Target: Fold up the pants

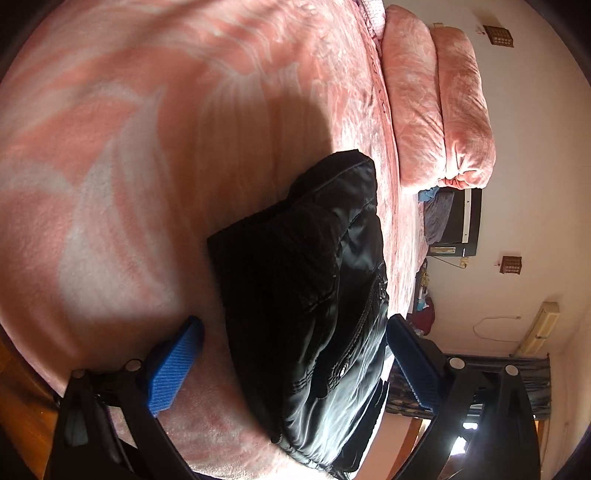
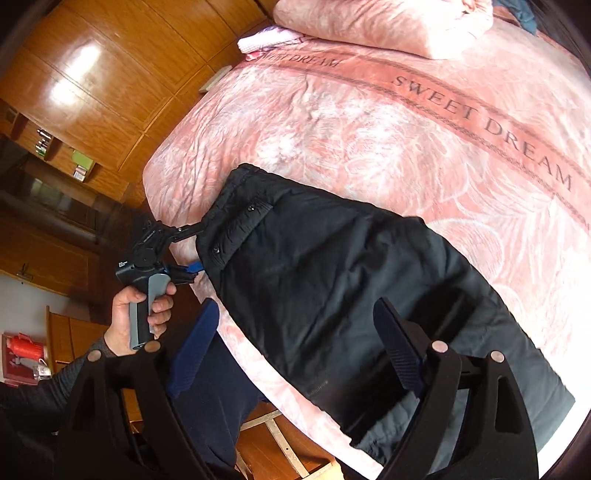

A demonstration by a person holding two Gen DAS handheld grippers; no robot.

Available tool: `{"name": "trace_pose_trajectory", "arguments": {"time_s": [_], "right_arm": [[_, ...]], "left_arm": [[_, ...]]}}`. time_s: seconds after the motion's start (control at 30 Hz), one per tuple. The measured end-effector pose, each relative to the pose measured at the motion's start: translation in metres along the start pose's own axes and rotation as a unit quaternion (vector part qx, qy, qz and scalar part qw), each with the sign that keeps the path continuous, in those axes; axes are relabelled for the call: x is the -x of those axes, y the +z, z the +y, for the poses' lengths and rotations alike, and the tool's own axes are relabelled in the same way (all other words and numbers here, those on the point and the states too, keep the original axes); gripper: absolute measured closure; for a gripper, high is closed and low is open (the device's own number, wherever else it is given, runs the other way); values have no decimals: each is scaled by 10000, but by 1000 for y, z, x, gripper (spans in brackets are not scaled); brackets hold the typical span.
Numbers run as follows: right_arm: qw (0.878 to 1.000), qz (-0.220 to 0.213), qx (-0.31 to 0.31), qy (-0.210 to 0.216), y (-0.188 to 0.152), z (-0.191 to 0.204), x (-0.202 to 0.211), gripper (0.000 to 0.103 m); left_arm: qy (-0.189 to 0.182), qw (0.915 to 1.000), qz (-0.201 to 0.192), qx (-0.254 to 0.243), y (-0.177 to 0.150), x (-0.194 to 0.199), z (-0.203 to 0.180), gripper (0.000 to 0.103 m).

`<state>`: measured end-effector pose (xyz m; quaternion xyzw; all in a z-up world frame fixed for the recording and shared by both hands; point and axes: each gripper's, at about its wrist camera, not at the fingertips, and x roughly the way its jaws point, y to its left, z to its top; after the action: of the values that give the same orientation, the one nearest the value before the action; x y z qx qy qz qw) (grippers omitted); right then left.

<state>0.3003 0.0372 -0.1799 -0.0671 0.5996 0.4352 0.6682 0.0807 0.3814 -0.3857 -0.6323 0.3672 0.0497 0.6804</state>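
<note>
Black padded pants [image 2: 332, 280] lie flat on the pink bedspread [image 2: 369, 129], waistband toward the bed's left edge. In the left wrist view the pants [image 1: 306, 295] sit between my left gripper's blue pads [image 1: 173, 365]. My left gripper [image 1: 291, 347] is open around the waistband end. It also shows in the right wrist view [image 2: 192, 251], at the waistband with the fabric between its fingers. My right gripper [image 2: 295, 339] is open, hovering above the leg part of the pants.
A folded pink blanket [image 1: 436, 99] lies at the head of the bed, also in the right wrist view [image 2: 388, 22]. A wooden wardrobe [image 2: 92, 74] stands past the bed's left side. The bed edge runs close under the pants.
</note>
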Motion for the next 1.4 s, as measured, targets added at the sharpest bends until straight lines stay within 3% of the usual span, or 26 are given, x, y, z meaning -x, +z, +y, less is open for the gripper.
{"name": "trace_pose_trajectory", "arguments": {"time_s": [0.13, 0.23, 0.27, 0.3, 0.33, 0.47, 0.6, 0.93, 0.97, 1.03, 1.07, 1.17, 1.4], "right_arm": [[9979, 436, 417, 241, 64, 19, -40, 17], [9932, 817, 735, 379, 109, 35, -80, 15], [9912, 945, 843, 375, 123, 40, -95, 14], [9890, 1079, 942, 369, 137, 46, -111, 14], [9866, 1212, 1027, 379, 149, 50, -126, 14], [9732, 1746, 1433, 429, 184, 67, -186, 13], [9543, 2297, 1876, 357, 196, 79, -238, 13], [9177, 3147, 2389, 410, 195, 94, -303, 13], [9166, 3166, 2409, 395, 193, 94, -304, 15], [9164, 3148, 2440, 391, 192, 96, -303, 35], [9163, 3164, 2423, 398, 191, 97, -302, 53], [9159, 3066, 2578, 260, 187, 102, -288, 70], [9245, 2629, 2760, 69, 189, 120, -229, 74]], "left_arm": [[42, 10000, -74, 22, -3, -1, -2, 5], [196, 9995, -218, 84, -6, 2, 0, 16], [252, 9992, -274, 143, -7, 3, 2, 27], [283, 9990, -303, 173, -7, 4, 4, 45], [292, 9988, -313, 226, -7, 3, 6, 50], [209, 9981, -383, 428, -8, 2, 11, 51], [55, 9969, -461, 635, -9, 3, 17, 48], [-26, 9969, -454, 635, -11, 5, 20, 52], [-38, 9971, -440, 622, -11, 5, 21, 58], [-48, 9972, -432, 609, -13, 5, 22, 64], [-69, 9971, -439, 610, -14, 6, 23, 68], [-126, 9977, -463, 480, -18, 8, 16, 74], [-197, 9982, -552, -127, -29, 26, -26, 76]]}}
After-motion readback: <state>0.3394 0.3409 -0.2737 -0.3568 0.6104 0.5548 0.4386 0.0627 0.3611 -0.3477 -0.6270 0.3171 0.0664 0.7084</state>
